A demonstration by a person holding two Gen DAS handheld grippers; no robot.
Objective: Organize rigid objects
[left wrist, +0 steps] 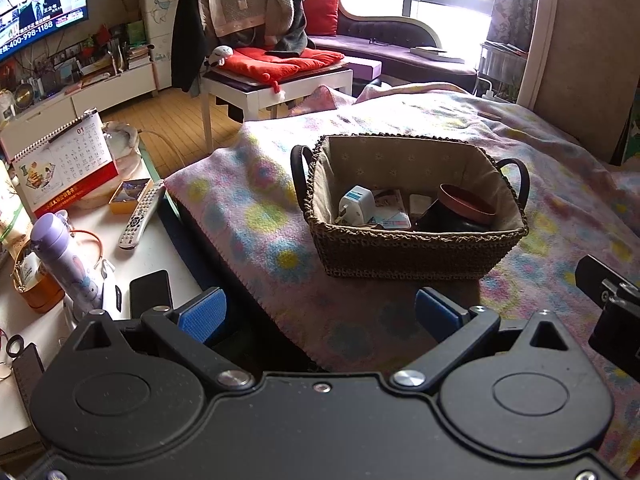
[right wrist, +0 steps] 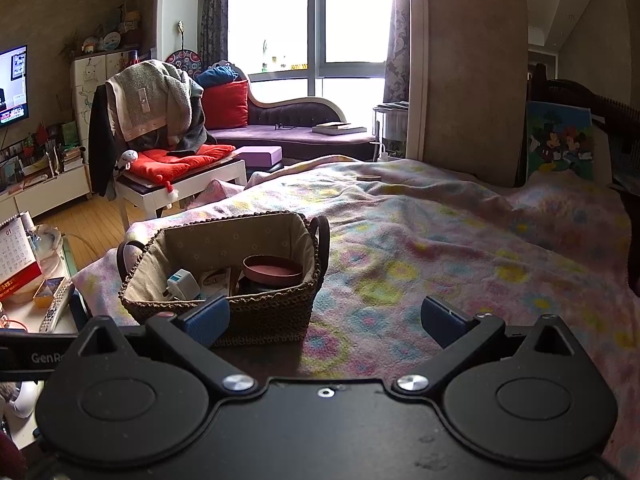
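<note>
A woven basket [left wrist: 412,252] with a cloth lining and dark handles stands on the flowered blanket. Inside lie a white plug adapter [left wrist: 356,205], some cards [left wrist: 394,210] and a dark jar with a reddish lid [left wrist: 466,200]. My left gripper [left wrist: 320,314] is open and empty, just short of the basket's near wall. In the right wrist view the basket [right wrist: 264,312] is at the left, with the adapter [right wrist: 182,282] and the lid [right wrist: 272,269] in it. My right gripper [right wrist: 326,320] is open and empty over the blanket, to the basket's right.
A side table [left wrist: 176,256] at the left holds a remote [left wrist: 140,216], a black phone [left wrist: 150,292], a purple bottle [left wrist: 66,264] and a desk calendar [left wrist: 60,164]. A roll of tape [right wrist: 368,177] lies far back on the blanket [right wrist: 460,248]. A chair with clothes [left wrist: 248,40] stands beyond.
</note>
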